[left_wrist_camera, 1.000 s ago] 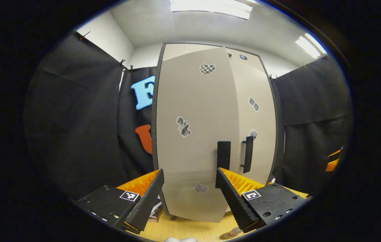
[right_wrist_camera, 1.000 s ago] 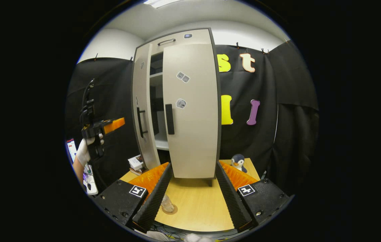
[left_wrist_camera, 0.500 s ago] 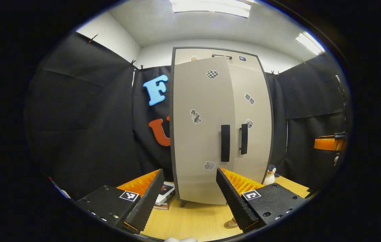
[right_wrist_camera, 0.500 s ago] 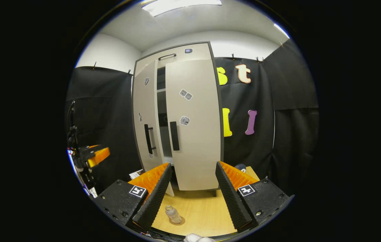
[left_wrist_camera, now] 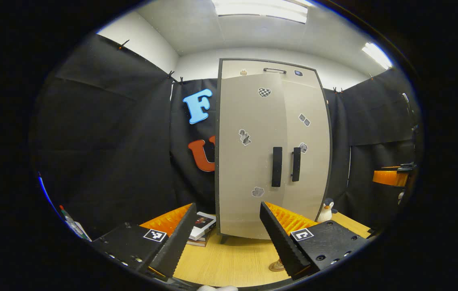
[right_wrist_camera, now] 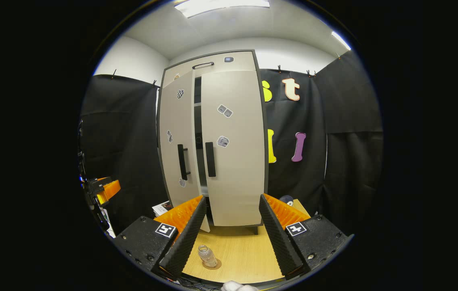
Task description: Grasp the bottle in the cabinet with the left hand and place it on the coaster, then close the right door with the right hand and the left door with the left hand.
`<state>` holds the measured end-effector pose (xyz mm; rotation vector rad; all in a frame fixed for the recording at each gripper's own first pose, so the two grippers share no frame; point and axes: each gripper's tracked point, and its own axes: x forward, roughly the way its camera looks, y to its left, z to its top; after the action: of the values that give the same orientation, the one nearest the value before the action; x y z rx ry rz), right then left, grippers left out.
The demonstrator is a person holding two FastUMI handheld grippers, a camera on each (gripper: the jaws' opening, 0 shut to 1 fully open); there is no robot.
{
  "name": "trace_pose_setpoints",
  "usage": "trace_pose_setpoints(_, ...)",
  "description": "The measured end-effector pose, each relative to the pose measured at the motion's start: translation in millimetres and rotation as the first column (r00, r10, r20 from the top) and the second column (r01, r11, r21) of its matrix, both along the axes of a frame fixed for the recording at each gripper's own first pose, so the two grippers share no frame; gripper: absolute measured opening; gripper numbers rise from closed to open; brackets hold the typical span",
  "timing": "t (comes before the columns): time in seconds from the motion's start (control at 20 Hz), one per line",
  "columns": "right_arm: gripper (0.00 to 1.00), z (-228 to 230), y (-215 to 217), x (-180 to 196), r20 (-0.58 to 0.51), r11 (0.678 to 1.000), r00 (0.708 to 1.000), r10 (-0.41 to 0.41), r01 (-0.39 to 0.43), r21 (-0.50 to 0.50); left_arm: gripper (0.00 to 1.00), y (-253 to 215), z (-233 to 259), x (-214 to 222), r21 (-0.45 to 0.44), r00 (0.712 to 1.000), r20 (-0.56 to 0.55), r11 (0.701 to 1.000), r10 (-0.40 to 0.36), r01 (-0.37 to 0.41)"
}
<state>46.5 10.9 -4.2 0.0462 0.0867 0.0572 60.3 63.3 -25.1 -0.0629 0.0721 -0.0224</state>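
The tall beige cabinet (left_wrist_camera: 271, 76) stands at the back of the wooden table (left_wrist_camera: 233, 262). Its right door (right_wrist_camera: 237, 161) lies flush. Its left door (right_wrist_camera: 174, 153) is a little ajar, with a narrow dark gap (right_wrist_camera: 197, 133) between the two. A clear bottle (right_wrist_camera: 206, 255) stands upright on the round coaster (right_wrist_camera: 214, 265) at the table's front. My left gripper (left_wrist_camera: 227, 238) is open, back from the left door (left_wrist_camera: 247, 161) and touching nothing. My right gripper (right_wrist_camera: 229, 238) is open too, in front of the cabinet and above the table, to the right of the bottle.
A toy penguin (left_wrist_camera: 326, 209) sits by the cabinet's right foot and a stack of books (left_wrist_camera: 200, 225) by its left. Black cloth walls close in both sides. The other gripper (right_wrist_camera: 103, 190) hangs far left in the right gripper view.
The left door has swung from well open to almost shut. My left gripper has drawn back from it and lowered. The right gripper has backed off slightly.
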Motion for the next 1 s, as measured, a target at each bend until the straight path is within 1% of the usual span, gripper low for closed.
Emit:
trace_pose_setpoints(0.25, 0.81, 9.0, -7.4, -7.3, 0.024, 0.999, 0.999, -0.03, 0.03, -0.018, 0.95, -8.8, 5.8, 0.5, 0.0, 1.0, 0.008, 1.0, -0.029, 0.029)
trace_pose_setpoints(0.5, 0.81, 4.4, -13.6, -9.6, 0.022, 0.998, 0.998, -0.051, 0.052, -0.028, 0.95, -20.6, 3.3, 0.2, 0.013, 0.998, 0.002, 0.998, -0.055, 0.055)
trace_pose_setpoints(0.65, 0.81, 2.3, -16.9, -11.6, 0.021, 0.998, 0.998, -0.06, 0.06, -0.017, 0.94, -24.8, 2.9, -2.1, 0.019, 0.998, -0.003, 0.998, -0.062, 0.062)
trace_pose_setpoints(0.7, 0.81, 2.0, -17.3, -12.1, 0.021, 0.998, 0.998, -0.06, 0.061, -0.013, 0.96, -26.5, 2.2, -2.9, 0.021, 0.998, -0.003, 0.998, -0.065, 0.065)
trace_pose_setpoints(0.85, 0.81, 3.9, -17.5, -10.5, 0.028, 0.998, 0.998, -0.062, 0.062, -0.007, 0.96, -24.5, 3.6, -5.3, 0.038, 0.998, -0.001, 0.997, -0.061, 0.061)
trace_pose_setpoints(1.0, 0.81, 3.4, -14.3, -8.7, 0.031, 0.998, 0.998, -0.059, 0.059, -0.004, 0.96, -23.2, 4.0, -5.7, 0.032, 0.998, -0.003, 0.998, -0.059, 0.059)
